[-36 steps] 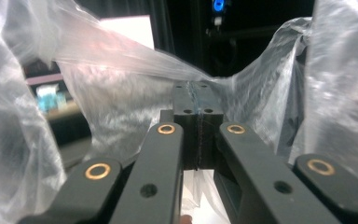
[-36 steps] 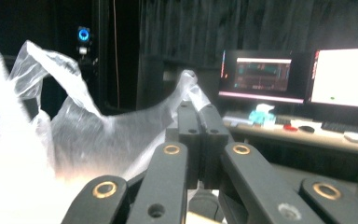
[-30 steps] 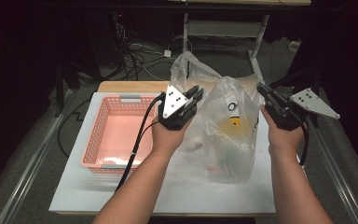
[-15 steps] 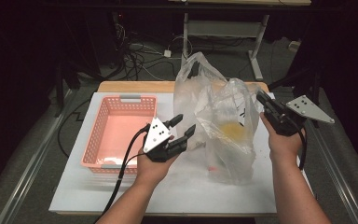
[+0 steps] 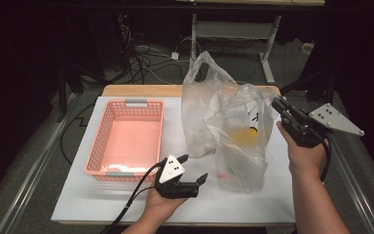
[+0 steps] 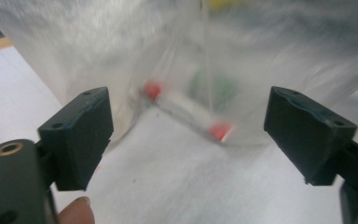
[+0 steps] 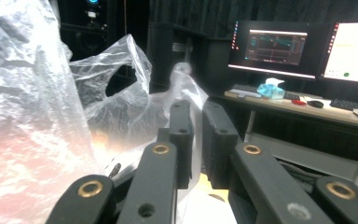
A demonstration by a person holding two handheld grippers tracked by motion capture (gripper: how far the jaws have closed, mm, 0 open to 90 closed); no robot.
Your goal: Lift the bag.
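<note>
A clear plastic bag stands on the white table, holding a yellow item. My right gripper is shut on the bag's upper right edge; its jaws have just been opening slightly, with the film still pinched between them in the right gripper view. My left gripper sits low by the bag's base, open, its jaws just opened wide with nothing between them. In the left gripper view the bag shows a white tube with red ends and something green inside.
A pink slotted basket sits on the table's left half, beside the bag. A metal frame and cables lie on the floor beyond the table. Monitors on a desk show behind the right gripper.
My left gripper let go of the bag's top, dropped toward the table's near edge and opened its jaws. The bag's left side has slumped. The right hand has stayed put.
</note>
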